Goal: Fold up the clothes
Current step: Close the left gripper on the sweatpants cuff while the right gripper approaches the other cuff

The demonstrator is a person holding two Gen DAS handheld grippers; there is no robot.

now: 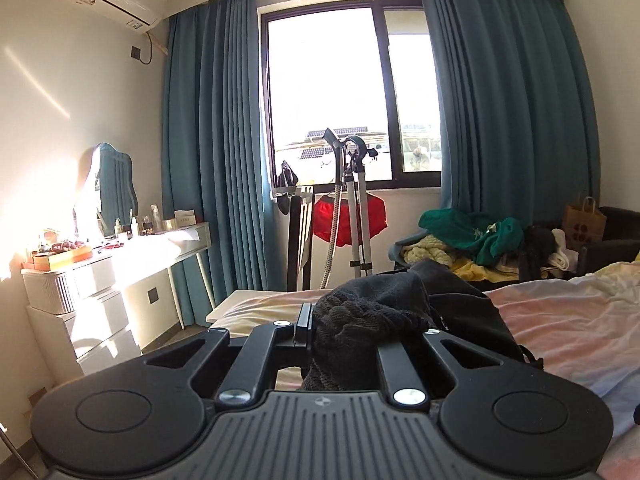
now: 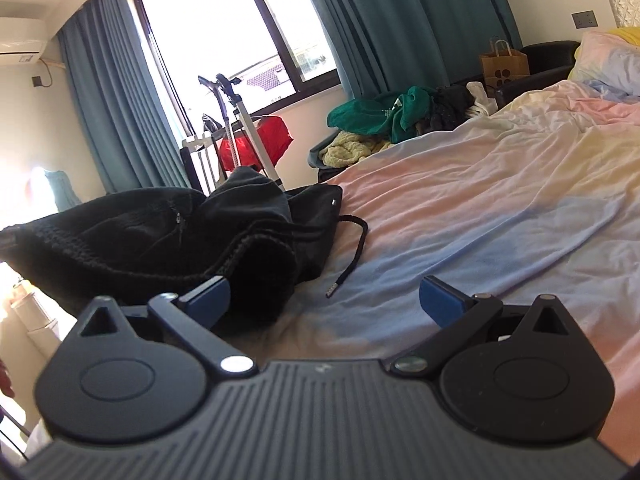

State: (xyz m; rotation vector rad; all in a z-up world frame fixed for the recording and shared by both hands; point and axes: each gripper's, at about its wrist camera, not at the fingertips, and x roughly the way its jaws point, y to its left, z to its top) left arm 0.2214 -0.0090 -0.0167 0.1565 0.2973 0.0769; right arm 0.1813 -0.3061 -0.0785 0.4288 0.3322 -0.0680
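A black hooded sweatshirt [image 2: 168,232] lies crumpled at the near left of the bed, its ribbed knit hem raised toward the left. Its drawstring [image 2: 352,248] trails onto the sheet. My left gripper [image 1: 344,332] is shut on the ribbed hem of the sweatshirt [image 1: 360,320] and holds it lifted; the cloth hides the fingertips. My right gripper [image 2: 324,296] is open and empty, low over the sheet, its left blue pad [image 2: 210,296] right beside the sweatshirt's folded edge.
The bed [image 2: 500,200] has a rumpled pastel sheet. A chair piled with green, yellow and dark clothes [image 2: 384,120] stands beyond it, by a paper bag [image 2: 504,64]. A garment steamer [image 1: 356,208] and red cloth [image 1: 348,216] stand under the window. A white dresser [image 1: 100,280] stands left.
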